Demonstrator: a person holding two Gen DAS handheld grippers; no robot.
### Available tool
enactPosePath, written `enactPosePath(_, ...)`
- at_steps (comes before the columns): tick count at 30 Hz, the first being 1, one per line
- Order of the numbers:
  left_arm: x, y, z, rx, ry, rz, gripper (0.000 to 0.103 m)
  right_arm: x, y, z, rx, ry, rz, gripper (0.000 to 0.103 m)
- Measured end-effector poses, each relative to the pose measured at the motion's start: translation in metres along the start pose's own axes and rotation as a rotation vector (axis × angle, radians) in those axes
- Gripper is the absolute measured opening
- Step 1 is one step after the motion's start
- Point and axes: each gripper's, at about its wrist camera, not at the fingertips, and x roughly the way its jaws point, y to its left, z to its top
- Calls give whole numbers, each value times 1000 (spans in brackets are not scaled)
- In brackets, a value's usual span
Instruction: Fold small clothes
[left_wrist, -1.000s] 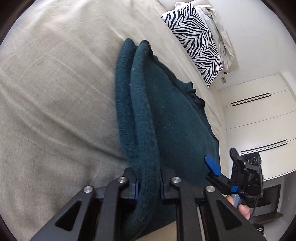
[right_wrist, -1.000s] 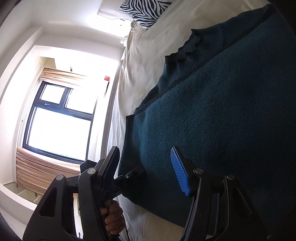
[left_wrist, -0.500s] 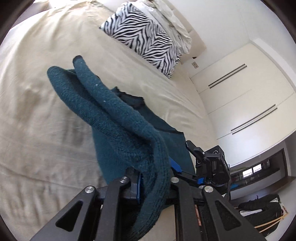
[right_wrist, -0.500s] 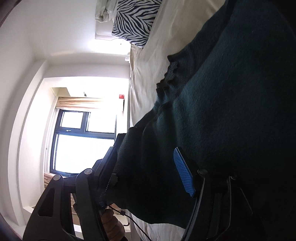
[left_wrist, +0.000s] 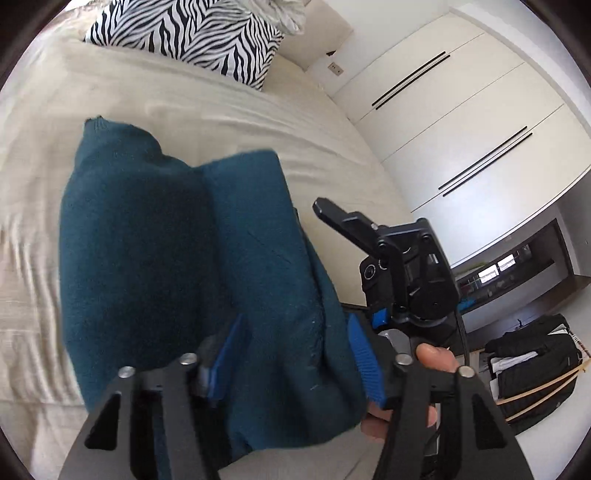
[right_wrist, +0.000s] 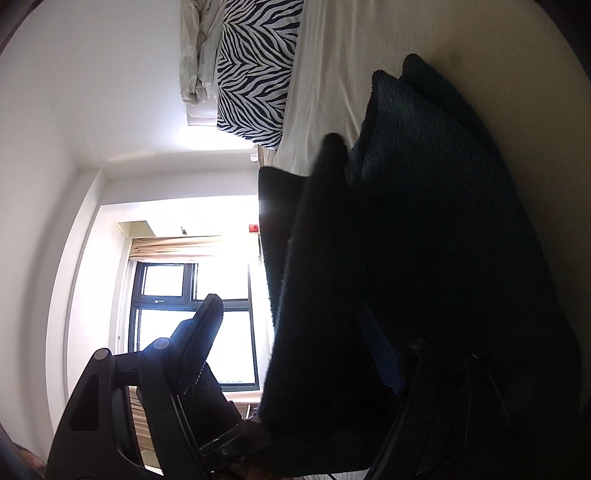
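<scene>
A dark teal knit sweater (left_wrist: 177, 258) lies folded over on the beige bed sheet (left_wrist: 221, 110). My left gripper (left_wrist: 291, 354) is open, its blue pads spread on either side of a thick fold of the sweater near the bed's front edge. My right gripper (left_wrist: 373, 236) shows in the left wrist view just right of the sweater, held by a hand. In the right wrist view the right gripper (right_wrist: 295, 343) is open, and the sweater (right_wrist: 424, 240) hangs dark between its fingers and covers the right finger.
A zebra-striped pillow (left_wrist: 192, 33) lies at the head of the bed, with a crumpled pale cloth (right_wrist: 197, 55) behind it. White wardrobe doors (left_wrist: 461, 110) stand to the right. A black bag (left_wrist: 532, 362) sits on the floor. A bright window (right_wrist: 192, 314) is opposite.
My left gripper has opened and let go of the sweater edge. The lifted part has come down folded over the rest. The right gripper has moved closer in beside it.
</scene>
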Motion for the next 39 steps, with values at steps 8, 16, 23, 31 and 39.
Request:
enactPosePath(8,-50,33,-14,-13,-47,45,64,24,13,-1,-84,43,-154,70)
enactPosePath(16,-54,53,-19,-50,-42,60,64,26,39,-1,-285,87,-511,13)
enactPosePath(23,-44,51,-13,-33,-48,98,64,3,63,9,-355,58,-530,13)
enactPosePath(31,-22,54,-12,-11,-48,170,72,-23,19,22,-278,35,-541,13)
enactPosePath(39,-16,69,-1,-29,-68,230,75,-53,32,14,-326,-47,-503,42)
